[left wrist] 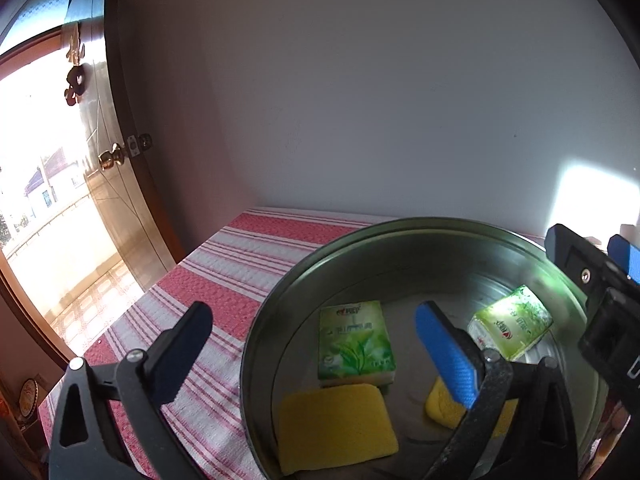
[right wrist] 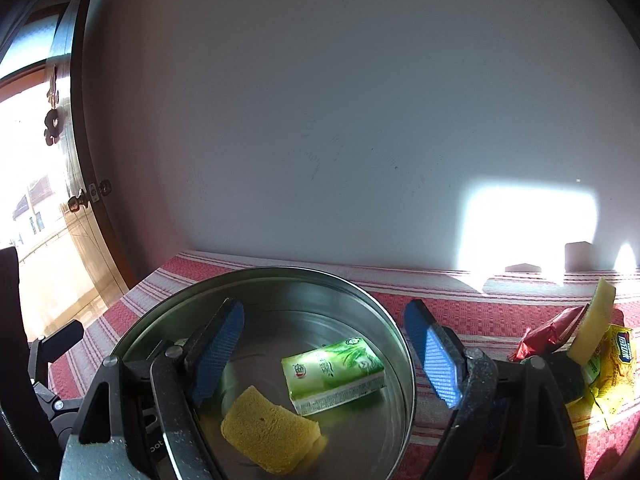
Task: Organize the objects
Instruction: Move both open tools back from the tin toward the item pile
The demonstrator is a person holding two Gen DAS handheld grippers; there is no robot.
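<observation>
A round metal basin (left wrist: pixel 280 300) (right wrist: pixel 384 320) stands on the red and white striped cloth (left wrist: pixel 224 280). In it lie two green tissue packs (left wrist: pixel 354 340) (left wrist: pixel 516 324) and two yellow sponges (left wrist: pixel 336 420) (left wrist: pixel 444 404). The right wrist view shows one pack (right wrist: pixel 332 372) and one sponge (right wrist: pixel 268 428). My left gripper (left wrist: pixel 316 328) is open and empty, straddling the basin's left rim. My right gripper (right wrist: pixel 328 344) is open and empty above the basin, and it shows at the right of the left wrist view (left wrist: pixel 592 256).
A red packet (right wrist: pixel 548 332), a yellow packet (right wrist: pixel 612 364) and a pale sponge (right wrist: pixel 596 320) lie on the cloth right of the basin. A white wall (left wrist: pixel 360 100) stands behind. An open wooden door (left wrist: pixel 108 152) is at the left.
</observation>
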